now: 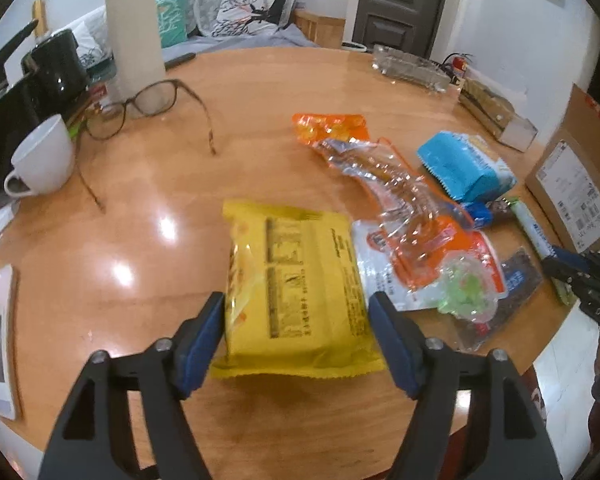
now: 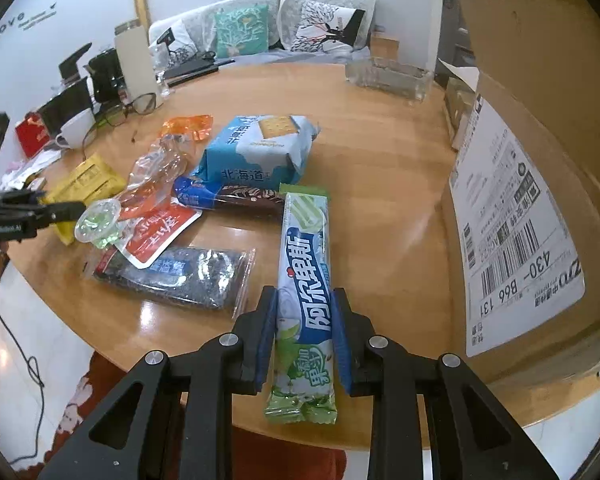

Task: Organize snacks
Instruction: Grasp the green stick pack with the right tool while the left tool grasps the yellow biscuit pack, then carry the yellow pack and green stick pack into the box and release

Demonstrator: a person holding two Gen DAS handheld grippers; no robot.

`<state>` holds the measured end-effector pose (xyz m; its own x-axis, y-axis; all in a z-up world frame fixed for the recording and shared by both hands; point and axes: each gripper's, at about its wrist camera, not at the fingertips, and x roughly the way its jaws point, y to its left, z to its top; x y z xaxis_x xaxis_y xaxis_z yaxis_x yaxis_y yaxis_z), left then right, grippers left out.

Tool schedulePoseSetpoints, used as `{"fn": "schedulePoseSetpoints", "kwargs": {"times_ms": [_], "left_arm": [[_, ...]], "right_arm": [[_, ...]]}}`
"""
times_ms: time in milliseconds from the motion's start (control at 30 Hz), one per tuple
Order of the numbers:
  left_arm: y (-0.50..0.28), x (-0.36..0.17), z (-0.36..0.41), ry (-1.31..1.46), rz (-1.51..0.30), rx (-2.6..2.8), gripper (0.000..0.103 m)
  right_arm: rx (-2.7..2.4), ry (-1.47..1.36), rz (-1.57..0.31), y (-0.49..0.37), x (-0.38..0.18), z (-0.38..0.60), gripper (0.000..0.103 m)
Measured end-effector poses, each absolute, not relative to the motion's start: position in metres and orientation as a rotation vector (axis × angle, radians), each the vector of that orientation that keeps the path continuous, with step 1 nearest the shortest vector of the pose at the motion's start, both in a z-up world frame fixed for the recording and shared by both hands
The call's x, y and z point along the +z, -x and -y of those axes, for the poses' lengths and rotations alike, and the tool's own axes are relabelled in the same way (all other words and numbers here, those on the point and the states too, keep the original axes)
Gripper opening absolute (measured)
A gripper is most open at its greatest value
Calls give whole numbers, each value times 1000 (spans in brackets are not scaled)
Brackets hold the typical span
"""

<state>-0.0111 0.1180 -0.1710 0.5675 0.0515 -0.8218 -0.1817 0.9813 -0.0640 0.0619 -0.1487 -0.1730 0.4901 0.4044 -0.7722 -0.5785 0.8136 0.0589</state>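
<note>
Two grippers at work over the round wooden tabletop [image 1: 260, 92], and this sort looks barely under way: the right gripper [image 2: 305, 334] has its fingers [image 2: 269, 338] pinching the long green-and-blue candy stick [image 2: 306, 276], whose far end reaches toward the pile while its near tail hangs past the fingers at the table's edge. Over on the other side, the left gripper [image 1: 296, 344] straddles the yellow packet [image 1: 300, 280] with its fingers [image 1: 204, 344] spread; the pads sit at or just off the sides, and I can't tell if they bite. Everything else lies in a loose heap near the middle: the blue cracker pack [image 2: 260, 148], the crumpled clear-and-orange wrapper [image 2: 160, 168], the red-and-white pouch [image 2: 160, 232], a small jelly cup [image 2: 98, 222], the dark zip bag [image 2: 172, 276] and a brown bar [image 2: 236, 196] overlapping one another. The cardboard box [image 2: 540, 160] stands beside the stick on the right, a likely destination, though I'm only guessing
</note>
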Motion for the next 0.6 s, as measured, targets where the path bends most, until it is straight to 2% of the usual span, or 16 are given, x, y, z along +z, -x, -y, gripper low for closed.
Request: {"fn": "schedulePoseSetpoints", "kwargs": {"times_ms": [200, 267, 600], "left_arm": [[10, -175, -115, 109, -942, 179, 71], [9, -175, -113, 92, -938, 196, 67], [14, -165, -119, 86, -911, 205, 66]], "right_arm": [[603, 209, -888, -65, -174, 149, 24], [602, 207, -884, -67, -174, 148, 24], [568, 187, -833, -69, -175, 141, 22]]}}
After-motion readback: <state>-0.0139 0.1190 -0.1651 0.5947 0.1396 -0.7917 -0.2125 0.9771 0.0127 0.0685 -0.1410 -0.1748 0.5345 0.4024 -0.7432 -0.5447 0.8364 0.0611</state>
